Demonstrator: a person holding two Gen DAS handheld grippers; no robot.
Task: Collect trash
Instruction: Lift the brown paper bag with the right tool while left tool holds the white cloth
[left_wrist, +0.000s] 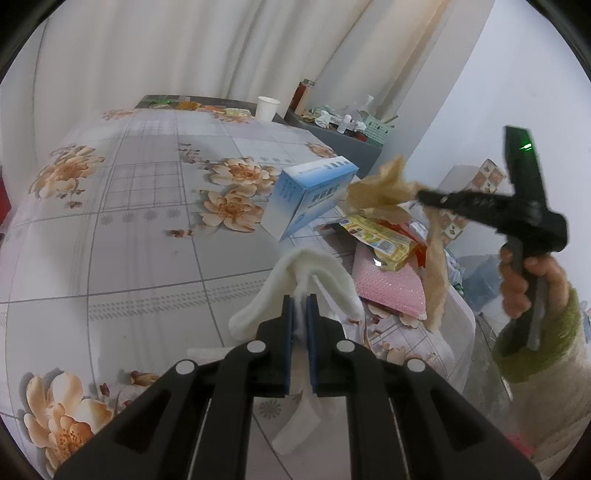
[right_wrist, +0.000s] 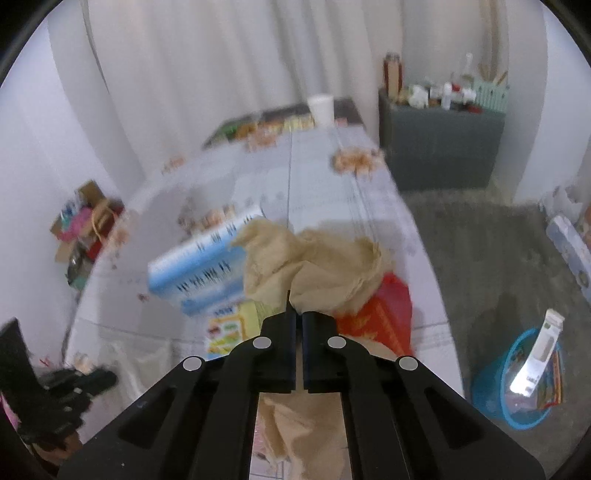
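My left gripper (left_wrist: 300, 295) is shut on a white tissue (left_wrist: 314, 273) that droops to both sides over the floral tablecloth (left_wrist: 147, 229). My right gripper (right_wrist: 298, 314) is shut on a crumpled brown paper (right_wrist: 314, 266); from the left wrist view the same brown paper (left_wrist: 384, 192) hangs from the right gripper (left_wrist: 421, 195), held by a hand in a green cuff. Under it lie a blue-white box (left_wrist: 310, 195), a yellow snack wrapper (left_wrist: 380, 240), a red wrapper (right_wrist: 380, 321) and a pink bubble pad (left_wrist: 388, 284).
A blue bin (right_wrist: 517, 384) with trash in it stands on the grey carpet right of the table. A paper cup (left_wrist: 267, 108) sits at the table's far end. A grey cabinet (right_wrist: 443, 144) with bottles stands behind. Boxes (right_wrist: 85, 225) lie on the floor at left.
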